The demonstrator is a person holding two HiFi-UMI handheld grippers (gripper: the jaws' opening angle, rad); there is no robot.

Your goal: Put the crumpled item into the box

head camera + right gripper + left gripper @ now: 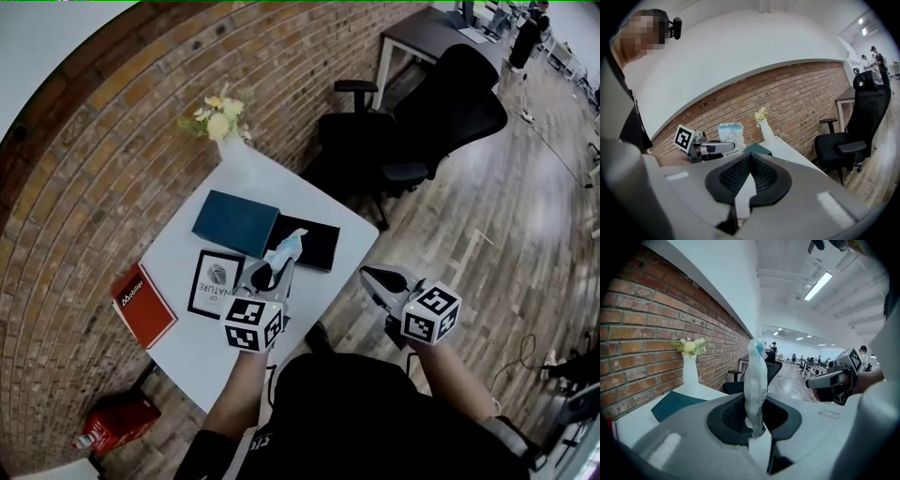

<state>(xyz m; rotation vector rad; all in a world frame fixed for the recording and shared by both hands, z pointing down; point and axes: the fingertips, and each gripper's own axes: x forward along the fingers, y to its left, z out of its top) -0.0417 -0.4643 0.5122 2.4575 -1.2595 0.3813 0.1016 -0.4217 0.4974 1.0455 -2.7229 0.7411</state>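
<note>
Only the head view shows where the crumpled item (pixel 286 246) is: raised over the left end of the black box (pixel 317 246) on the white table (pixel 187 347). The left gripper (pixel 754 420) view shows its own jaws pinched on the item's lower end. The item is a pale, wrinkled, flattened wad, tinged blue at the top and standing upright. The right gripper (pixel 749 158), its jaws together on nothing, hangs right of the box, beyond the table's edge.

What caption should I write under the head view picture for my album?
Left gripper holds a crumpled white-and-blue item over the white table, beside a teal book.
</note>
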